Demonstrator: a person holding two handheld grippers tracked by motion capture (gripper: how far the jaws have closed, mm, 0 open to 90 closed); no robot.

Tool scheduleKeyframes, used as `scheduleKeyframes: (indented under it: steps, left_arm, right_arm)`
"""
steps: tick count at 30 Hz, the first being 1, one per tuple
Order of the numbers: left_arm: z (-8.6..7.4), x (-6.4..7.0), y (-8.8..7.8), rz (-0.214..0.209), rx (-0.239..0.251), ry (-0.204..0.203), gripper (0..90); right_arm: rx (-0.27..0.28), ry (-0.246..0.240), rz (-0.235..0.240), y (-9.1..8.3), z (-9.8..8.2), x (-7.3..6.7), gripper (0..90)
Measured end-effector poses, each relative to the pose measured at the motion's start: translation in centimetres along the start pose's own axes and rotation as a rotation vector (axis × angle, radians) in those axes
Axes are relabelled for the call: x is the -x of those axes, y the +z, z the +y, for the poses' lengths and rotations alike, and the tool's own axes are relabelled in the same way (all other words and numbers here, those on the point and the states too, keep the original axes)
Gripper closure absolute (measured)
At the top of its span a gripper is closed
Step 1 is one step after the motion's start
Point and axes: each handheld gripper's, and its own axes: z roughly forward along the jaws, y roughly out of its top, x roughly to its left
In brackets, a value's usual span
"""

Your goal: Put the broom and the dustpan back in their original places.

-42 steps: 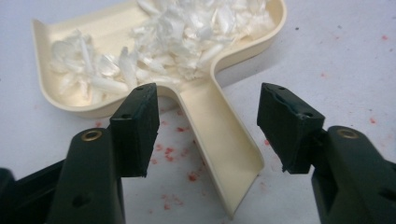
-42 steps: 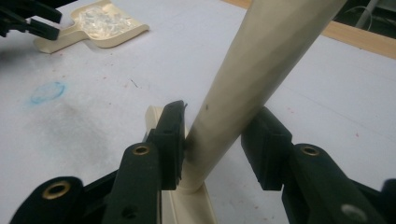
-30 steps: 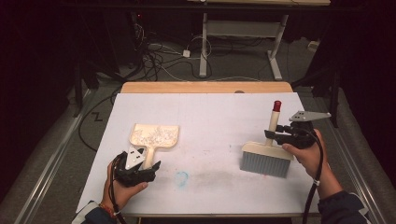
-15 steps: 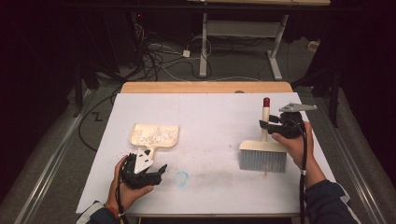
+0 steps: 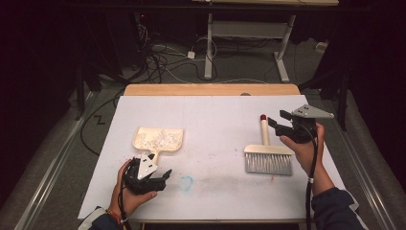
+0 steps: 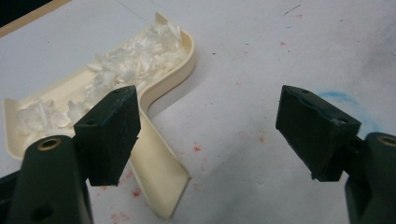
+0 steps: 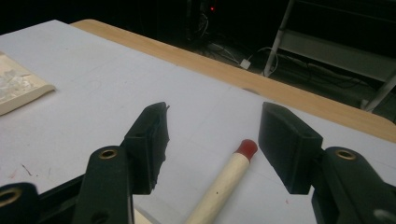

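**Brush and dustpan set down, both tongs released**

The cream plastic dustpan (image 5: 159, 140), heaped with white shredded scraps (image 6: 126, 65), lies flat on the white-covered worktop (image 5: 210, 120), left of centre. The left tongs (image 5: 160, 178) sit just beside its handle, spread wide and gripping nothing; in the left gripper view the handle runs past the outer side of one jaw rather than between the two. At the right, the hand brush with a pale wooden handle, red tip and grey bristles (image 5: 267, 155) rests on the worktop, bristles toward the person. The right tongs (image 5: 276, 118) have just been opening; the right gripper view shows the red-tipped handle (image 7: 229, 179) lying loose in the gap, neither pad pressing it.

The work looks close to finished: scraps gathered, tools parked. The risks lie mainly in the withdrawal.

- The right jaws straddle the handle. Pulling back low or sideways could catch it and swing the brush round, perhaps dragging the bristles through the faint blue smudge (image 5: 186, 182) on the sheet.
- The left jaw stands very near the dustpan handle. A nudge there would likely tip or slide the light pan and spill scraps back onto the sheet.
- A trailing cable could snag either tool.

Lifting each hand straight up first should avoid most of this.
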Motion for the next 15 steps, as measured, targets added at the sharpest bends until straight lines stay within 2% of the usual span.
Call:
scheduleKeyframes:
  steps: [4, 7, 15]
  left_arm:
    - [0.0, 0.0, -0.1, -0.001, 0.01, -0.002, 21.1]
    - [0.0, 0.0, -0.3, 0.001, 0.014, 0.004, 20.6]
    - [-0.1, 0.1, -0.7, 0.002, 0.028, 0.012, 19.2]
  right_arm:
    - [0.027, -0.009, -0.003, -0.8, 0.0, -0.4, 38.2]
    - [0.041, -0.042, -0.007, -1.3, 0.0, -1.0, 36.2]
    - [0.066, -0.085, -0.001, -2.6, -0.1, -2.3, 35.7]
